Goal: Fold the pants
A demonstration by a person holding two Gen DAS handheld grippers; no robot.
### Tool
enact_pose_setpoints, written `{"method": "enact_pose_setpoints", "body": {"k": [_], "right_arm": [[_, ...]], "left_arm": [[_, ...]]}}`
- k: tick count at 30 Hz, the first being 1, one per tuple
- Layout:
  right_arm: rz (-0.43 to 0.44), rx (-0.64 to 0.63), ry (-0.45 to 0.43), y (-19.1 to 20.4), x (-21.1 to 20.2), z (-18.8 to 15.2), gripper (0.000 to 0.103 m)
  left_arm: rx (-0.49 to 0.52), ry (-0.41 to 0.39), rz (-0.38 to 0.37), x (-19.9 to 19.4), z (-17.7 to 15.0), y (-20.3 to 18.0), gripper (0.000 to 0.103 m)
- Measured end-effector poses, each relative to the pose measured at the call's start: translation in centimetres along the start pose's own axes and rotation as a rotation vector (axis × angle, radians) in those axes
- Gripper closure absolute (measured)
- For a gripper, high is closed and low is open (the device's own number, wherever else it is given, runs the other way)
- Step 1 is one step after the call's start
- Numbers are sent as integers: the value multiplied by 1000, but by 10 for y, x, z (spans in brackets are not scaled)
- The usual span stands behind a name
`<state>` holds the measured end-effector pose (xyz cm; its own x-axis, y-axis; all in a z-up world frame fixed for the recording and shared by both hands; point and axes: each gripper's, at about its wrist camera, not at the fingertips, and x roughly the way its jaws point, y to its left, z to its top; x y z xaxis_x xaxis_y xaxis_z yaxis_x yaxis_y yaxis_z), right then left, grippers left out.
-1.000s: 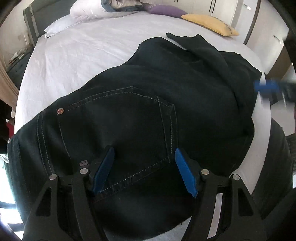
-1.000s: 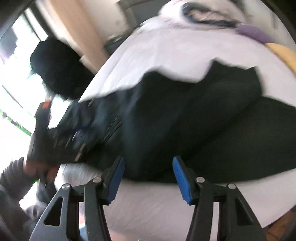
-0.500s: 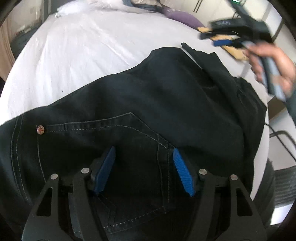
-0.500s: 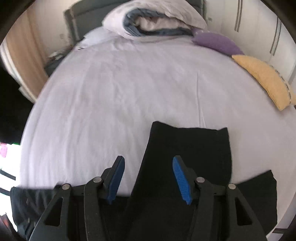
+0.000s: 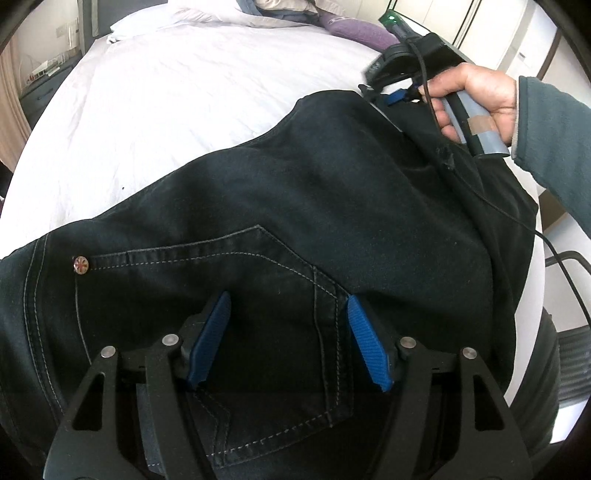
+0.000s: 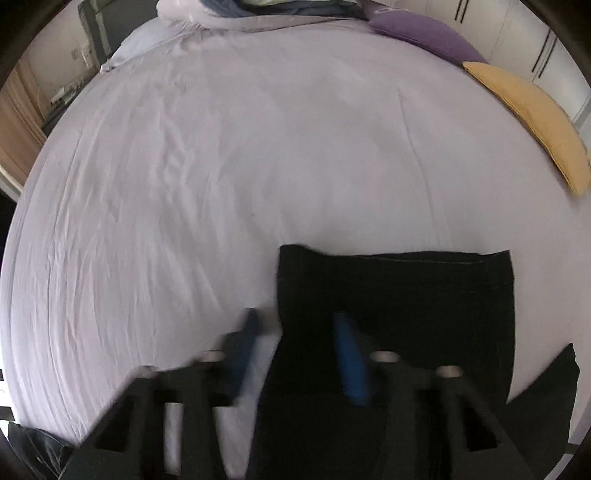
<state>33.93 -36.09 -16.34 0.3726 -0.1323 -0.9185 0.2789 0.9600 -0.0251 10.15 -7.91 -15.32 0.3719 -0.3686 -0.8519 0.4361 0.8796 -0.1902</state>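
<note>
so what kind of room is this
Most likely a bedroom: the black pants lie on a bed with a white sheet, pillows sit at its far end, and wardrobe doors line the wall.

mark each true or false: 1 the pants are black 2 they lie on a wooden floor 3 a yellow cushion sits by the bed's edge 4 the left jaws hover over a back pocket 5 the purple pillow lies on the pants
1. True: the pants are black.
2. False: they lie on a bed with a white sheet.
3. True: the yellow cushion sits at the far edge.
4. True: the left gripper stands open over the back pocket.
5. False: the purple pillow lies far from them, near the headboard.
</note>
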Motion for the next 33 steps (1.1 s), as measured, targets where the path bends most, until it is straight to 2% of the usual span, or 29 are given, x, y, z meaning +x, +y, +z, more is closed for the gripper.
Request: {"method": "enact_pose_setpoints", "body": {"k": [1, 2, 5, 9, 12, 15, 18, 19, 20, 22, 25, 28, 33], "right_arm": [[6, 9, 7, -8, -1, 1, 93], [29, 19, 8, -15, -2, 1, 95], [36, 38, -17, -30, -14, -6, 97], [122, 128, -159, -69, -66, -26, 98], [154, 192, -253, -105, -106, -51, 98], [158, 315, -356, -163, -147, -99, 98], [147, 455, -425, -216, -168, -149, 98], [142, 525, -458, -240, -177, -177, 98], [134, 564, -471, -249, -177, -191, 98], [126, 700, -482, -281, -174, -241, 98], [165, 850, -423, -314, -147, -287, 98], [187, 896, -407, -326, -131, -305, 98], [227, 928, -422, -333, -128, -319, 98]], "left_arm": [[1, -1, 1, -1, 0, 0, 38], [1, -1, 3, 0, -2, 1, 38], [1, -1, 6, -5, -2, 0, 38], [-2, 5, 6, -6, -2, 0, 38], [-7, 11, 6, -8, 1, 3, 38], [-16, 19, 12, -9, 4, 5, 38], [-28, 25, 20, -8, 4, 7, 38], [-32, 27, 23, -8, 4, 7, 38], [-34, 30, 28, -7, 4, 6, 37], [-33, 33, 38, -6, 4, 5, 37], [-18, 44, 62, -5, 8, -1, 34], [-19, 58, 76, -6, 11, -3, 32], [-49, 56, 90, -7, 13, -6, 30]]}}
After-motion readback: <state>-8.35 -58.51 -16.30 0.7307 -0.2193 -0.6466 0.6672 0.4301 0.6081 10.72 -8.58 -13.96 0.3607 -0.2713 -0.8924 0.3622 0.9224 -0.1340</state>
